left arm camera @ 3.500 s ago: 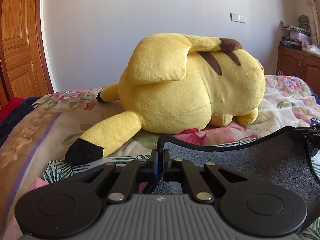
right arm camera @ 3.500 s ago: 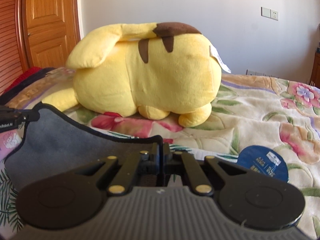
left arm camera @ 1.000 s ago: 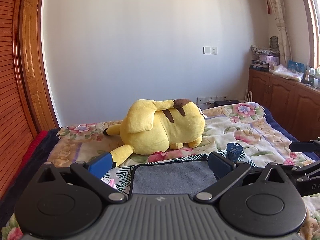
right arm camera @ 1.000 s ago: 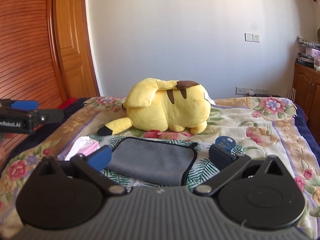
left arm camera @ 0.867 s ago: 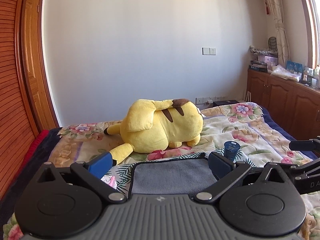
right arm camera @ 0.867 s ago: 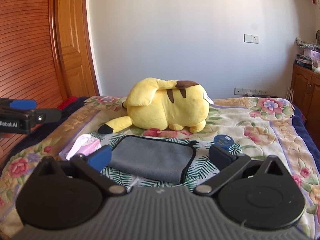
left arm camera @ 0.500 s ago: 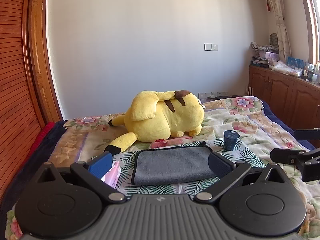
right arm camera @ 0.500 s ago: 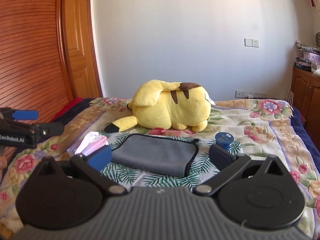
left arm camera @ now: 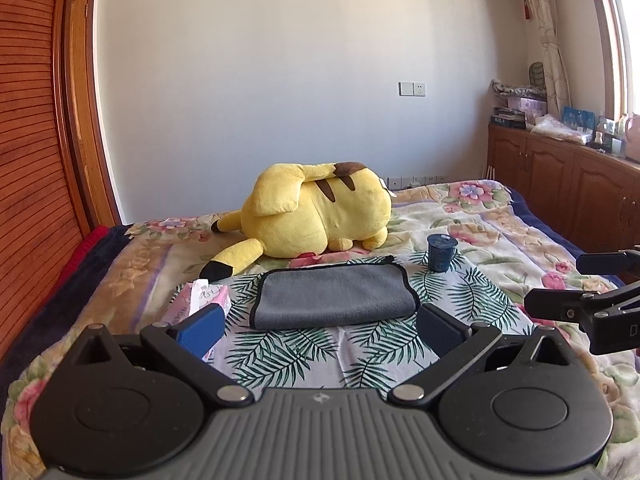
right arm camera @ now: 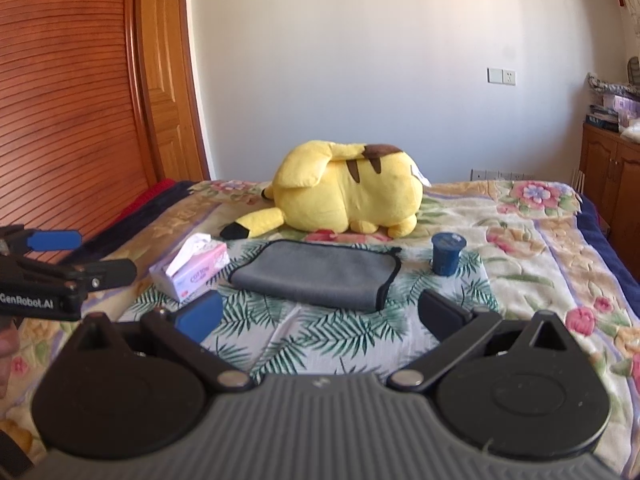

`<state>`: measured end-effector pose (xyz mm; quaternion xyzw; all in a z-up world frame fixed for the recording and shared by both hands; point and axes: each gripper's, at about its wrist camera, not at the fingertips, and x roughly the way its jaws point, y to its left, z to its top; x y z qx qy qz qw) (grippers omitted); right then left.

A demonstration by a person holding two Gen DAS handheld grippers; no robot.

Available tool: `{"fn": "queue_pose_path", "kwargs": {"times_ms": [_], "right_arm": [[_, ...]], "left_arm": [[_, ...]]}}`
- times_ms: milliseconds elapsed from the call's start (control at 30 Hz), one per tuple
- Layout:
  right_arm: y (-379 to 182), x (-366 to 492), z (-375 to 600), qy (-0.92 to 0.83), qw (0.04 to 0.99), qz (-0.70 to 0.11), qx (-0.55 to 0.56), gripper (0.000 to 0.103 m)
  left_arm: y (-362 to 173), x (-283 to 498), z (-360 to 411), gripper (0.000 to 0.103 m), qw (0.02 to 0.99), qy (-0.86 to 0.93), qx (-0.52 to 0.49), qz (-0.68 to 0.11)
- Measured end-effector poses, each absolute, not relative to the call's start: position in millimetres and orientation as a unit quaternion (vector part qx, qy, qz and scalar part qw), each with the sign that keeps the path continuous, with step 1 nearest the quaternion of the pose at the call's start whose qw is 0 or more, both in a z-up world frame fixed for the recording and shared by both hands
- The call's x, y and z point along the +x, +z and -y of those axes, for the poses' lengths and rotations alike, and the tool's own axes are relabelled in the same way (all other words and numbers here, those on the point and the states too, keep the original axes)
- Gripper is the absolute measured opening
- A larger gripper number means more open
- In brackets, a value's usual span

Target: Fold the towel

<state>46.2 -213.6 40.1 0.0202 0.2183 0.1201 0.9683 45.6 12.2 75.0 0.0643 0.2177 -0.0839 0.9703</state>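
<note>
A grey towel (left arm camera: pixel 334 294) with black trim lies folded flat on the floral bedspread (left arm camera: pixel 500 280); it also shows in the right wrist view (right arm camera: pixel 320 274). My left gripper (left arm camera: pixel 320 326) is open and empty, held back from the towel's near edge. My right gripper (right arm camera: pixel 320 314) is open and empty, also short of the towel. Each gripper shows in the other's view, the right one at the right edge (left arm camera: pixel 592 300) and the left one at the left edge (right arm camera: pixel 60 272).
A big yellow plush (left arm camera: pixel 316 216) lies behind the towel. A pink tissue box (right arm camera: pixel 192 268) sits left of the towel and a dark blue cup (right arm camera: pixel 446 256) right of it. A wooden wardrobe (right arm camera: pixel 72 100) stands at left, cabinets (left arm camera: pixel 560 184) at right.
Both grippers let go of the towel and opened, then drew back from it. The towel now lies folded on the bed, farther away in both views.
</note>
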Motion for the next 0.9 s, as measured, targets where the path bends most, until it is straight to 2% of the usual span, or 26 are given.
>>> {"fn": "queue_pose_path", "kwargs": {"times_ms": [333,900], "right_arm": [[24,28,214,0.117,0.967,-0.225,0.032,0.103],[-7,-1,227,0.090,0.969,-0.226,0.041,0.103]], "left_arm": [[64,23,-4,0.084,0.973,-0.087,0.081,-0.200],[18,-7,-4,0.084,0.970,-0.083,0.067,-0.218]]}}
